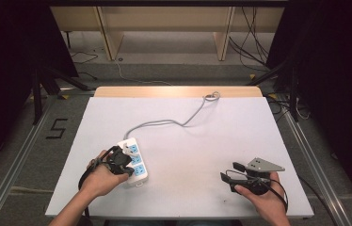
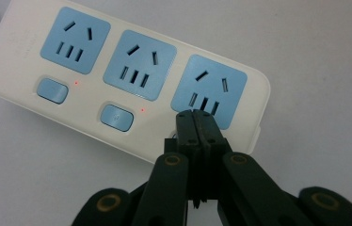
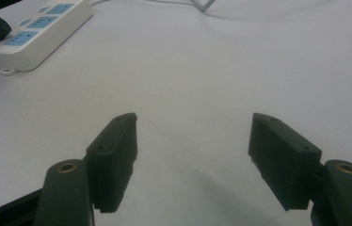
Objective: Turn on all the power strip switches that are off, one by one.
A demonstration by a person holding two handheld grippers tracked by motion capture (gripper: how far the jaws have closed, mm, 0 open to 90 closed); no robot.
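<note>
The left gripper (image 2: 196, 117) has its fingers (image 2: 187, 129) pressed together with nothing between them, and their tips rest on or just above the near end of the power strip (image 2: 117, 80), at the lower edge of the last socket (image 2: 209, 92); whether they actually touch the plastic is hard to tell from this angle. In the high view the left gripper (image 1: 126, 165) sits over the strip (image 1: 135, 162), held by the left hand (image 1: 101, 176).

The right gripper (image 3: 193, 134) holds its fingers (image 3: 115, 150) wide apart over bare surface, gripping nothing. In the high view it (image 1: 228, 172) lies near the front right corner of the worktop (image 1: 188, 127), well apart from the strip, in the right hand (image 1: 263, 195).

The strip lies in the front left part of the worktop, slanting from the front edge toward the middle. It carries three blue sockets, and two blue switches (image 2: 52, 90) show beside the first two, each with a small red light next to it. One grey cable (image 1: 174, 121) runs from its far end in a curve to the back edge, near the middle.

Open room is broad: the whole centre, the back left corner and the right side between the two grippers are bare. A strip of wood (image 1: 179, 91) shows along the back edge.
</note>
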